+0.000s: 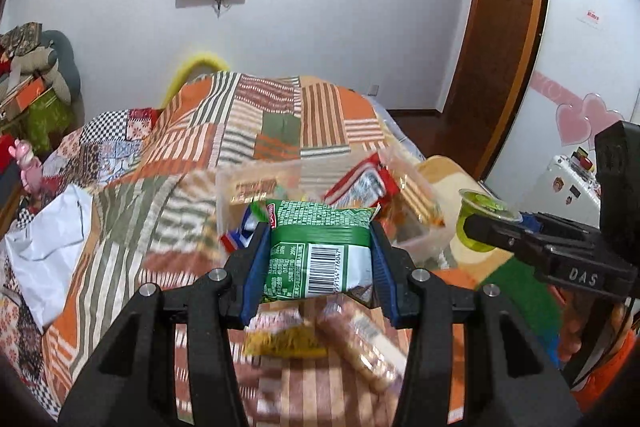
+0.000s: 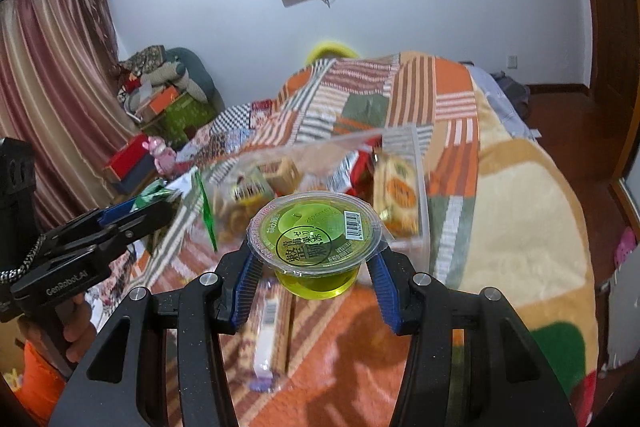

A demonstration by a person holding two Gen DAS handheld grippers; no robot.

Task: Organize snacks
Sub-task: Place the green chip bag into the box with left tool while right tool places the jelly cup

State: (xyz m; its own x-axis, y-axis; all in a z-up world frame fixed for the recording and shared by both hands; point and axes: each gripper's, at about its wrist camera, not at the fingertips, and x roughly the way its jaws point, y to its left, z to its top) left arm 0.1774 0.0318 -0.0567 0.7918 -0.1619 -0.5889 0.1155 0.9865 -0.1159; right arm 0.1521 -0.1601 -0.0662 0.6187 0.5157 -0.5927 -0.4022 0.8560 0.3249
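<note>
My left gripper [image 1: 320,251] is shut on a green snack packet [image 1: 320,251] with a barcode, held above the bed just in front of a clear plastic bin [image 1: 424,241]. My right gripper [image 2: 314,263] is shut on a green jelly cup [image 2: 314,235] with a sealed film lid, held in front of the same bin [image 2: 420,187], which holds several packets. The jelly cup [image 1: 484,223] and right gripper also show at the right of the left wrist view. The left gripper [image 2: 132,215] shows at the left of the right wrist view.
A patchwork quilt [image 1: 256,131] covers the bed. A yellow packet [image 1: 280,343] and a long wafer packet [image 1: 364,347] lie on it below my left gripper. The wafer packet [image 2: 266,331] lies below my right gripper. Boxes [image 2: 160,107] are stacked at the left. A white bag [image 1: 48,243] lies left.
</note>
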